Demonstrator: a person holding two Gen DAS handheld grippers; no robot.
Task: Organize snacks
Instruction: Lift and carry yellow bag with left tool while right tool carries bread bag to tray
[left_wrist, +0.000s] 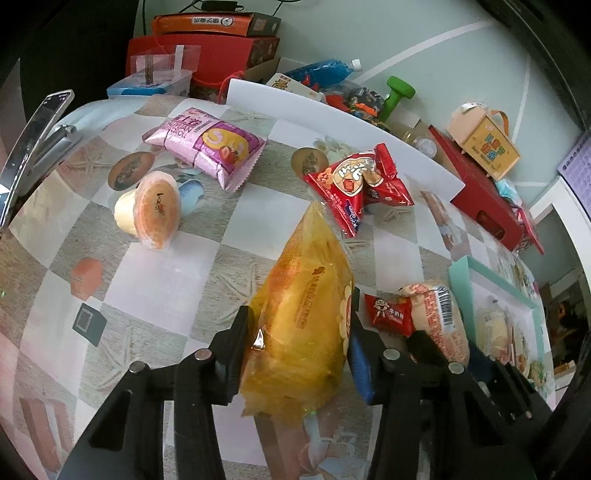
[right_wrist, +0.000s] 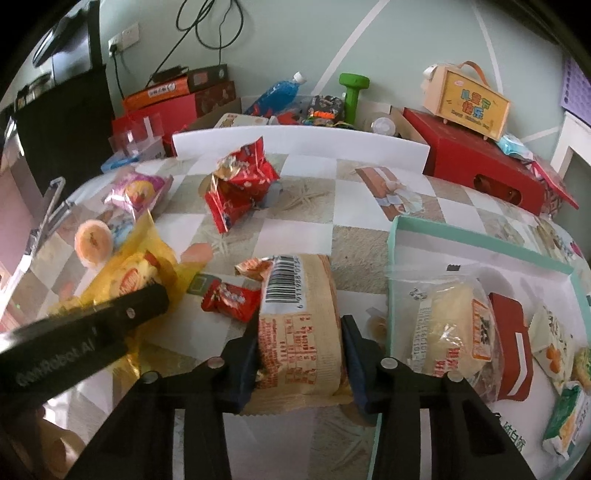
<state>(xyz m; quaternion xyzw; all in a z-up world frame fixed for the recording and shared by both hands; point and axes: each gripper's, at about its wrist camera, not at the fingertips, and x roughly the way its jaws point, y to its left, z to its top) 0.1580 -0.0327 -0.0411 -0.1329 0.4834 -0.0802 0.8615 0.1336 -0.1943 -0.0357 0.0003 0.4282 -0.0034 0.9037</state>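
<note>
The yellow packet (left_wrist: 306, 317) is clamped in the left gripper (left_wrist: 301, 332) jaws. The beige barcoded packet (right_wrist: 299, 325) is clamped in the right gripper (right_wrist: 301, 345) jaws, beside the teal tray (right_wrist: 480, 240).

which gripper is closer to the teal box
Right. The right gripper, shut on a beige packet, sits beside the teal box; the left gripper, holding a yellow bag, is farther away.

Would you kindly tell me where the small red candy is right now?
In the right wrist view the small red candy lies on the table, left of the beige packet and right of the yellow bag.
</note>
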